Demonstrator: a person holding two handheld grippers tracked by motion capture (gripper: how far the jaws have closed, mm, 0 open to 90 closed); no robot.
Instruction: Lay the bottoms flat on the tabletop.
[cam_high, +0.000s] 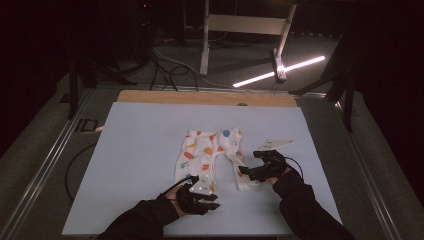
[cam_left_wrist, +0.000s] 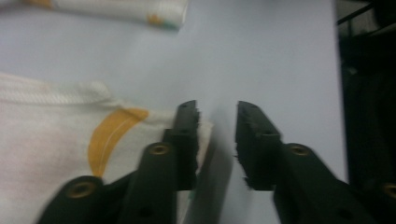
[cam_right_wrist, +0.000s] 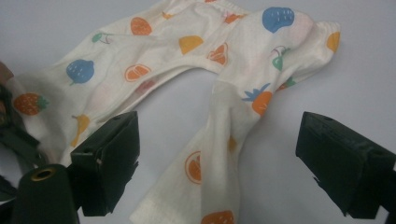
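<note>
The baby pants (cam_high: 212, 152) lie flat at frame centre on the table (cam_high: 130, 165). Left gripper (cam_left_wrist: 217, 126) jaws stand apart beside one cuff. Right gripper (cam_right_wrist: 217, 154) jaws gape wide astride the other leg.

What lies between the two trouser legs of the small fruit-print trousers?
Bare light-blue table surface lies between the two legs of the trousers; nothing else lies in that gap. The right gripper view shows it best.

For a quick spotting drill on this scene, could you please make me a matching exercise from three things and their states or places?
Things:
1. left gripper
2. right gripper
3. baby trousers

States or places:
A. spread flat on the pale blue table top
B. jaws wide apart, one trouser leg lying between them
C. jaws narrowly apart at a leg's hem, one jaw over the cloth's edge

Pairs: 1-C, 2-B, 3-A
</note>
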